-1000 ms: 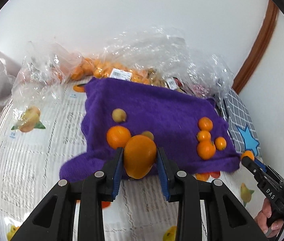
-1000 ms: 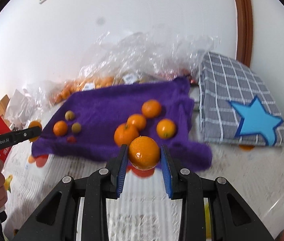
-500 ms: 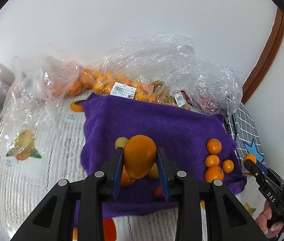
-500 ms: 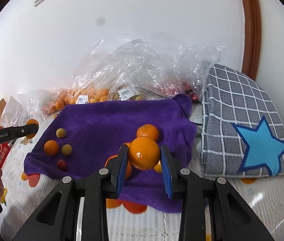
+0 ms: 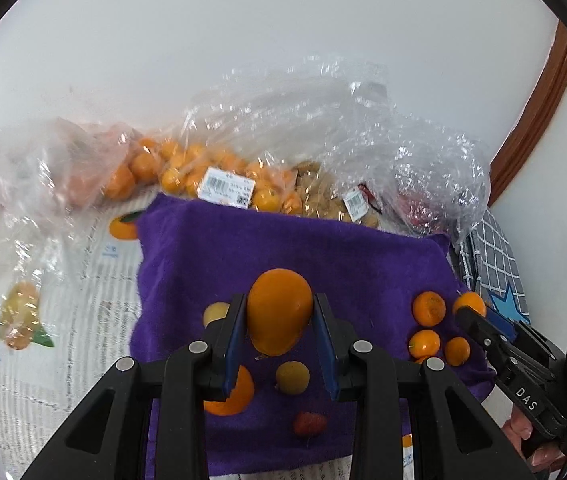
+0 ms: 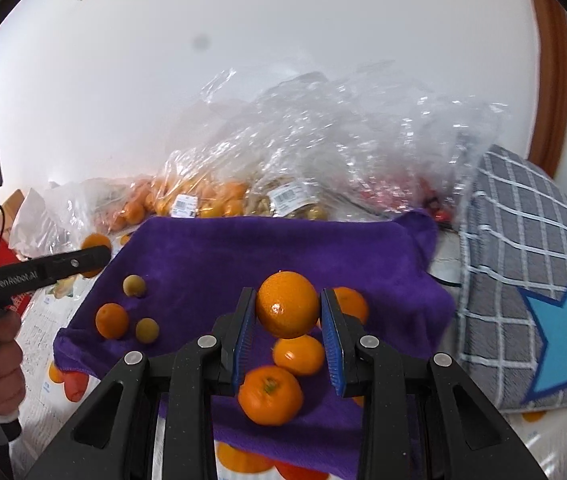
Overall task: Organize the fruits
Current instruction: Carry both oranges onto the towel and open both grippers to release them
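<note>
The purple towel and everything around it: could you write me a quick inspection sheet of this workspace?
Surface: purple towel spread on a printed tablecloth.
Job's things: loose oranges, small yellowish fruits and one red fruit lie on the towel.
Clutter: clear plastic bags of fruit behind the towel.
Grippers: left gripper shut on an orange fruit; right gripper shut on an orange.
Cables: nothing seen.
Surroundings: white wall, checked cushion with blue star.

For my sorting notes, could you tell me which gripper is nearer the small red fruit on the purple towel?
Left. The left gripper hangs just above the red fruit; the right gripper is off beside it.
</note>
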{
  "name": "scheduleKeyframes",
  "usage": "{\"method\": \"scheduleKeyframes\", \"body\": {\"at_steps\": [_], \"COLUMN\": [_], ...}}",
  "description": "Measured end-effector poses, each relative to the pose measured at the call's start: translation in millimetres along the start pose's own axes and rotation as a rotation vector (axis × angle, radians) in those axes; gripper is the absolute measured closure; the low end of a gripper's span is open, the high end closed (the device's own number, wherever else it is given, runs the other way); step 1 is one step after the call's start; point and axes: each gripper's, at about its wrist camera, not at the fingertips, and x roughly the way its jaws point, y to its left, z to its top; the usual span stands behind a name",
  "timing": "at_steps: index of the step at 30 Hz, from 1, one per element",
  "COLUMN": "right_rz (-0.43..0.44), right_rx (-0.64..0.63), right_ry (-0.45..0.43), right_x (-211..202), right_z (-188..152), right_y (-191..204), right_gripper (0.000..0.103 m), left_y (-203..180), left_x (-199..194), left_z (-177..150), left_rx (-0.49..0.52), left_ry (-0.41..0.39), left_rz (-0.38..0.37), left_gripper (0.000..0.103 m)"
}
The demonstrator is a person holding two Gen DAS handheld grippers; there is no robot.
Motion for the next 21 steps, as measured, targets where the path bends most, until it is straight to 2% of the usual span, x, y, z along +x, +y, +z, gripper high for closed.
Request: {"method": "scheduleKeyframes", "body": {"at_steps": [10,21], "right_rz": [0.073,0.070], "right_rx": [-0.053,-0.080], "right_ry": [0.073,0.144], "right_x": [49,77], "right_z": [8,4], "right_y": [10,10], "right_gripper": [0.071,0.071], "left_y": [2,7], "left_x": [35,56], "left_z": [-3,-6], "left_rx": [-0.024,-0.031], "left_ry": [0.089,0.141], "left_rz": [-0.042,-0.038], "left_gripper": [0.072,0.072]}}
